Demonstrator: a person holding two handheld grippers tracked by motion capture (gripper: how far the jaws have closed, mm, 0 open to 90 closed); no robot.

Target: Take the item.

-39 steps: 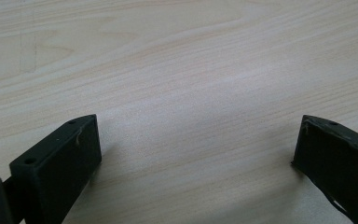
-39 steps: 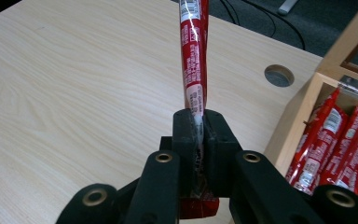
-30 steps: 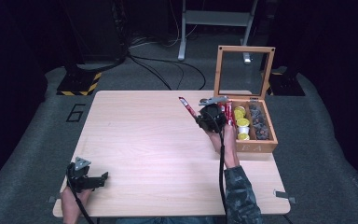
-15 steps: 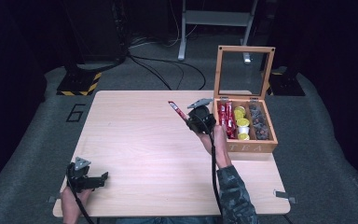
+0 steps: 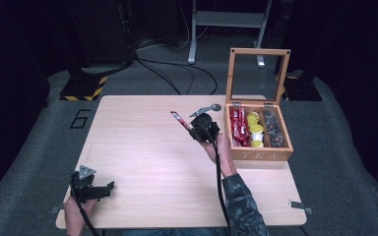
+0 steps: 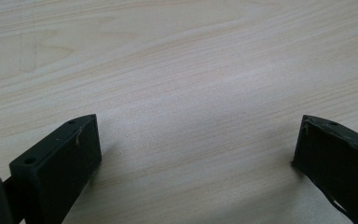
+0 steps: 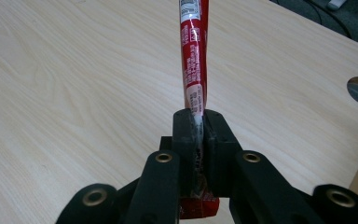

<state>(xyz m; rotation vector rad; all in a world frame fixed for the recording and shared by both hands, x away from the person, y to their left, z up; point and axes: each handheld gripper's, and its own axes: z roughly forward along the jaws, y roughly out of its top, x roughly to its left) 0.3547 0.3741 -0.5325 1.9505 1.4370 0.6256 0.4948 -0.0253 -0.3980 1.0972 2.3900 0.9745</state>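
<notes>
The right gripper [image 7: 196, 123], fingers clamped on the slim red stick sachet [image 7: 193, 56], should lower flat onto the pale wooden bench [image 5: 142, 147] before releasing — left gripper [image 6: 196, 149] gapes empty.

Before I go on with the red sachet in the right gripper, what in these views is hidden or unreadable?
- Red sachet: print too small to read in the right gripper view; its top is cut by the frame edge, its lower end hidden behind the right gripper.
- Tea box: contents too small to identify in the high view.
- Left gripper: its view shows bare table; the jaws' rear parts are cut off by the frame edges.
</notes>
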